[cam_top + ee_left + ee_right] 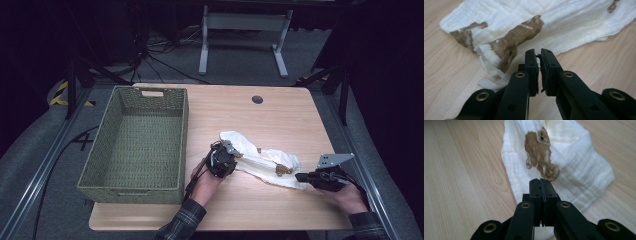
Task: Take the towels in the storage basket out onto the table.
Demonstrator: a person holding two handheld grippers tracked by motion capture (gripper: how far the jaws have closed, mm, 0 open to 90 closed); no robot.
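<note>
High view: cloth (260,162), white with brown print, lies crumpled toward the table's (280,115) front right corner. I have my left gripper (231,159) clenched at its left end, right gripper (301,176) clenched on its right edge. Basket (137,145) sits along the left edge.

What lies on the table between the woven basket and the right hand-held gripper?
In the high view, the left hand-held gripper and the white cloth with brown patches lie between the basket and the right hand-held gripper.
</note>
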